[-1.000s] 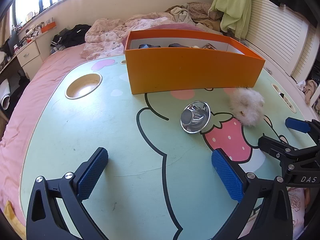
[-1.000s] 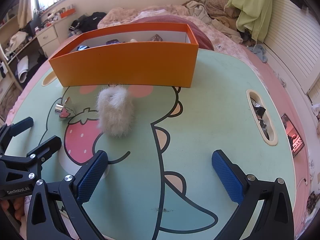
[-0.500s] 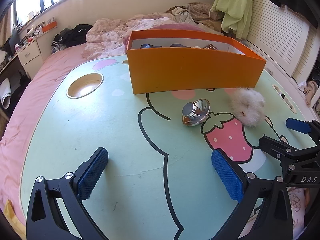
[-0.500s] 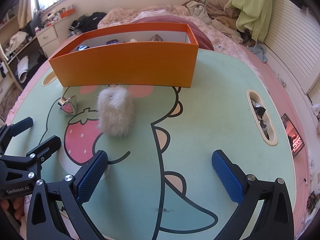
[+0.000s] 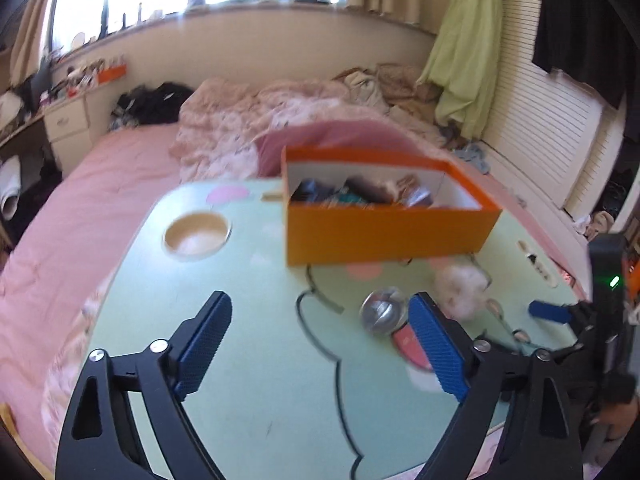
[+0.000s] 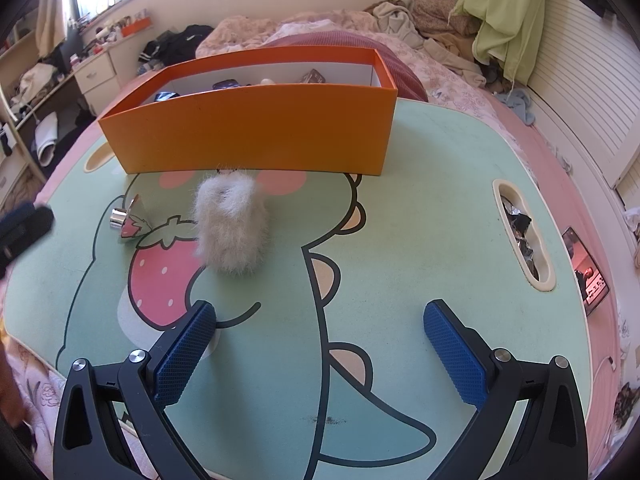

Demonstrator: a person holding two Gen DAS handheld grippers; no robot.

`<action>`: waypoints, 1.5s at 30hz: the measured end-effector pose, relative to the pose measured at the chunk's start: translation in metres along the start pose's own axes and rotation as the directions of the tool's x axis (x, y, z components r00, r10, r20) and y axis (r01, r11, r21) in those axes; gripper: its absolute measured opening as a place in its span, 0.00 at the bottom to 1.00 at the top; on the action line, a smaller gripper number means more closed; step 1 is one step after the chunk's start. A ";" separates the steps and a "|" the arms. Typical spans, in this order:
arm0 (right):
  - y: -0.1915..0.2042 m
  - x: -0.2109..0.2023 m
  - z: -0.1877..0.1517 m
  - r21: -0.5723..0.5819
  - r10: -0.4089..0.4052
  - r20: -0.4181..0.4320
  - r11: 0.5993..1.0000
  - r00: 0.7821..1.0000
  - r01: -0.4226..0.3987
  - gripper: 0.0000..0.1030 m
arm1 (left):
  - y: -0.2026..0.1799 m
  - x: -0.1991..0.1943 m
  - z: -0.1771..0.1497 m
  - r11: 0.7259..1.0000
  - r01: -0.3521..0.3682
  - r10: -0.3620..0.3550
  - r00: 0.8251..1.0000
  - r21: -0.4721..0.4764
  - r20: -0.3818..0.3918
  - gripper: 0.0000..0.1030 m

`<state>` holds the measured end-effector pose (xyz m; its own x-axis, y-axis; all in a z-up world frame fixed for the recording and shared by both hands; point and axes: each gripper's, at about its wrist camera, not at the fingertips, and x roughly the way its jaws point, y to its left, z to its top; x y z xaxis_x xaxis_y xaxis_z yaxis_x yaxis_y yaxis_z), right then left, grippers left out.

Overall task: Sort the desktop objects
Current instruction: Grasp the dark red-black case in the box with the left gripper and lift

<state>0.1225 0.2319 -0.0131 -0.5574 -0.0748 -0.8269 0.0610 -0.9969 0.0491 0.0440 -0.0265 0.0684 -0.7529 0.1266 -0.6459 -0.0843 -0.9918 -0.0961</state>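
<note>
While both hand-held grippers gape empty, left (image 5: 318, 344) closing: green cartoon table (image 6: 420, 208), cluttered bedroom.

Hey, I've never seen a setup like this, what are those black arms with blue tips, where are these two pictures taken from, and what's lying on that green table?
No robot here: a person holds a two-finger clamp in each hand, each with a camera looking along its blue-padded fingers. One picture is from the left gripper, whose jaws are closing with nothing between them; the other from the right gripper, open and empty. Both are over a green cartoon-print table set on a bed. On it stand an orange box with small items inside, a fluffy white object in front of it, and a small shiny metal cup tipped on its side. Nothing is held.
</note>
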 end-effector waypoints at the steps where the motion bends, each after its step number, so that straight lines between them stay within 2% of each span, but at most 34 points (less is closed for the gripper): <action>1: 0.001 0.000 0.000 0.000 0.000 0.000 1.000 1.000 0.000 1.00 | -0.002 0.000 0.010 1.000 0.024 -0.024 1.000 0.011 0.000 0.80; 2: 0.001 -0.001 0.001 0.000 0.000 0.000 1.000 1.000 0.000 1.00 | -0.006 0.002 0.023 0.998 0.055 -0.055 0.998 0.018 -0.003 0.70; 5: 0.001 -0.001 0.001 0.000 0.000 0.000 1.000 1.000 0.000 1.00 | -0.014 0.025 0.068 0.993 0.114 -0.114 0.992 -0.003 -0.061 0.54; 7: 0.001 -0.001 0.000 0.000 0.000 0.000 1.000 1.000 0.000 1.00 | -0.018 0.051 0.092 0.989 0.137 -0.142 0.982 -0.047 -0.122 0.44; 8: 0.001 -0.001 0.000 0.000 0.000 0.000 1.000 1.000 0.000 1.00 | -0.020 0.067 0.101 0.988 0.139 -0.148 0.976 -0.070 -0.157 0.42; 11: 0.000 -0.001 -0.001 0.000 0.001 0.001 1.000 1.000 -0.001 1.00 | -0.027 0.121 0.117 0.989 0.094 -0.122 0.950 -0.112 -0.286 0.42; 13: 0.000 -0.001 -0.001 0.000 0.002 0.002 1.000 1.000 -0.002 1.00 | -0.031 0.159 0.121 0.992 0.021 -0.067 0.918 -0.122 -0.391 0.42; 15: 0.001 -0.002 0.000 0.000 0.001 0.001 1.000 1.000 -0.001 1.00 | -0.032 0.181 0.119 0.991 -0.018 -0.044 0.895 -0.134 -0.443 0.42; 18: 0.003 -0.004 0.000 -0.003 0.004 0.007 1.000 1.000 -0.004 1.00 | -0.039 0.202 0.124 0.995 -0.026 -0.025 0.877 -0.100 -0.480 0.45; 20: 0.003 -0.004 0.002 -0.005 0.003 0.011 1.000 1.000 -0.003 1.00 | -0.043 0.207 0.128 0.998 -0.041 0.011 0.870 -0.048 -0.492 0.63; 22: 0.004 -0.003 0.006 -0.006 0.004 0.012 1.000 1.000 -0.004 1.00 | -0.050 0.212 0.128 0.999 -0.050 0.051 0.857 0.017 -0.512 0.70; 24: 0.006 -0.003 0.011 -0.008 0.002 0.014 1.000 1.000 -0.002 1.00 | -0.056 0.213 0.126 0.994 -0.065 0.100 0.857 0.086 -0.505 0.69; 26: 0.005 -0.003 0.013 -0.008 0.003 0.014 1.000 1.000 -0.002 1.00 | -0.064 0.212 0.122 0.982 -0.077 0.154 0.857 0.173 -0.492 0.57; 27: 0.006 -0.003 0.012 -0.008 0.003 0.014 1.000 1.000 -0.003 1.00 | -0.067 0.209 0.121 0.976 -0.071 0.165 0.857 0.204 -0.489 0.53; 29: 0.006 -0.003 0.011 -0.009 0.002 0.014 1.000 1.000 -0.002 1.00 | -0.066 0.203 0.121 0.974 -0.053 0.159 0.854 0.222 -0.494 0.35; 31: 0.006 -0.003 0.012 -0.009 0.002 0.014 1.000 1.000 -0.002 1.00 | -0.058 0.200 0.123 0.980 -0.021 0.122 0.852 0.199 -0.510 0.30; 38: 0.006 -0.003 0.011 -0.009 0.003 0.015 1.000 1.000 -0.003 1.00 | -0.036 0.190 0.124 0.993 0.044 0.017 0.873 0.112 -0.488 0.28; 42: 0.006 -0.003 0.012 -0.009 0.003 0.015 1.000 1.000 -0.003 1.00 | -0.028 0.156 0.136 0.991 0.121 -0.092 0.912 0.048 -0.400 0.28; 45: 0.006 -0.003 0.011 -0.009 0.003 0.015 1.000 1.000 -0.003 1.00 | -0.025 0.117 0.144 0.980 0.199 -0.183 0.928 0.016 -0.325 0.28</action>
<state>0.1151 0.2263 -0.0041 -0.5694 -0.0786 -0.8183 0.0701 -0.9964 0.0469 -0.1361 0.0101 0.1041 -0.4705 0.3048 -0.8281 -0.2428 -0.9469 -0.2105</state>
